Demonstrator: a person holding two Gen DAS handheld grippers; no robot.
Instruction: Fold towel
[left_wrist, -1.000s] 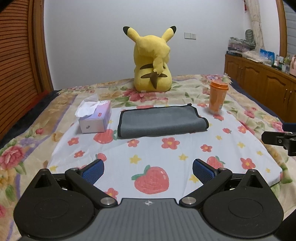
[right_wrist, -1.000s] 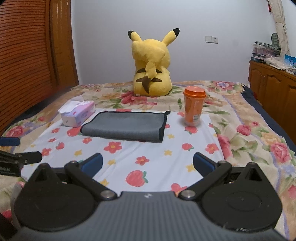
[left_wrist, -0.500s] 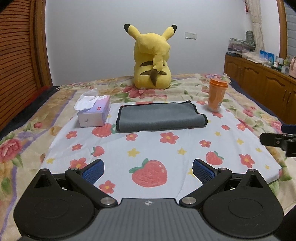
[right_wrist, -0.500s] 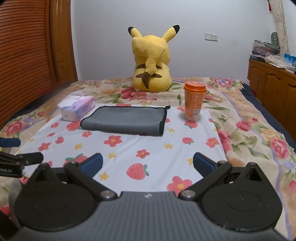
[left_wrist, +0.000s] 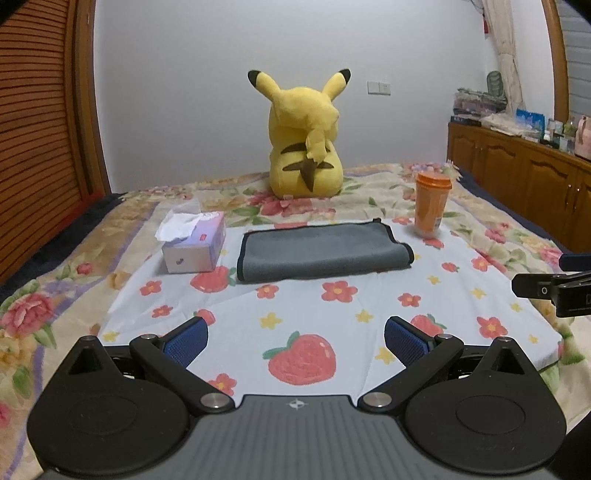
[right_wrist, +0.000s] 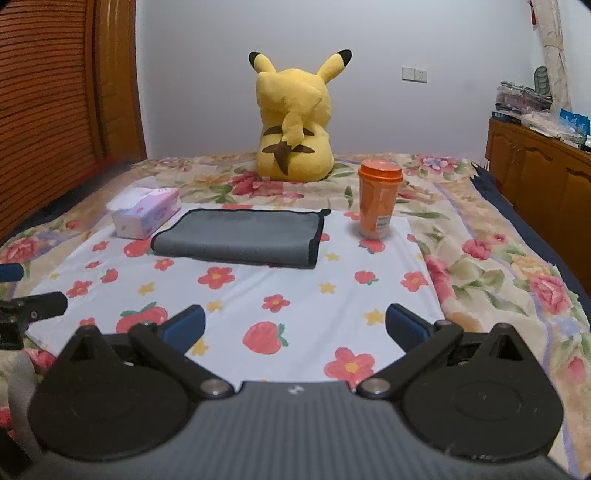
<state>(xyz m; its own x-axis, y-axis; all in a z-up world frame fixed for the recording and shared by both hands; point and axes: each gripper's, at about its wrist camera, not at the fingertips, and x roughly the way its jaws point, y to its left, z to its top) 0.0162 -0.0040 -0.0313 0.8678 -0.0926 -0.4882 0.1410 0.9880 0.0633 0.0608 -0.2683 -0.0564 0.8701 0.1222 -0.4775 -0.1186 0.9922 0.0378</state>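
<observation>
Lying folded, one grey towel (left_wrist: 321, 248), one tissue box (left_wrist: 195, 247), one orange cup (left_wrist: 431, 207), two spread claws.

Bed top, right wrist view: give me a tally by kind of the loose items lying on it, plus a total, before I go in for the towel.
Grey towel: 1
Tissue box: 1
Orange cup with lid: 1
Yellow plush toy: 1
Strawberry-print cloth under the towel: 1
Total: 5
</observation>
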